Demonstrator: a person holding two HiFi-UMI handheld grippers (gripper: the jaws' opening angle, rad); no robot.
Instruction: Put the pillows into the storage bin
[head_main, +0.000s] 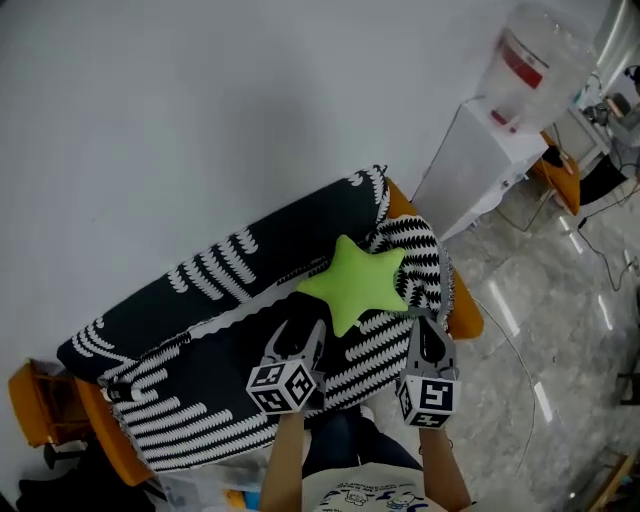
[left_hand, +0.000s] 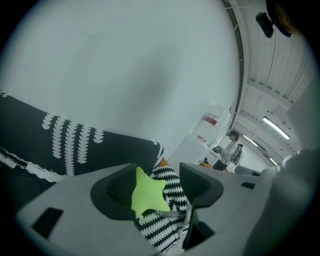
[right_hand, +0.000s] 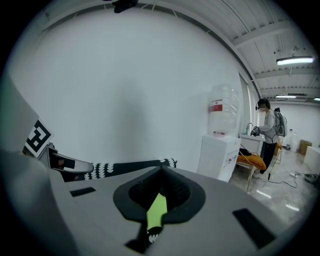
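Left gripper, fingers apart, faces star pillow.

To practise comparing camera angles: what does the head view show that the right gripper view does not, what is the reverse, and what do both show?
Only the head view: the green star pillow in full on the patterned sofa cover, the orange sofa frame, the right gripper from outside. Only the right gripper view: a person standing in the background, ceiling lights. Both: the water dispenser, the cover, the left gripper, and the pillow, there just a green sliver seen past the right gripper's jaws.
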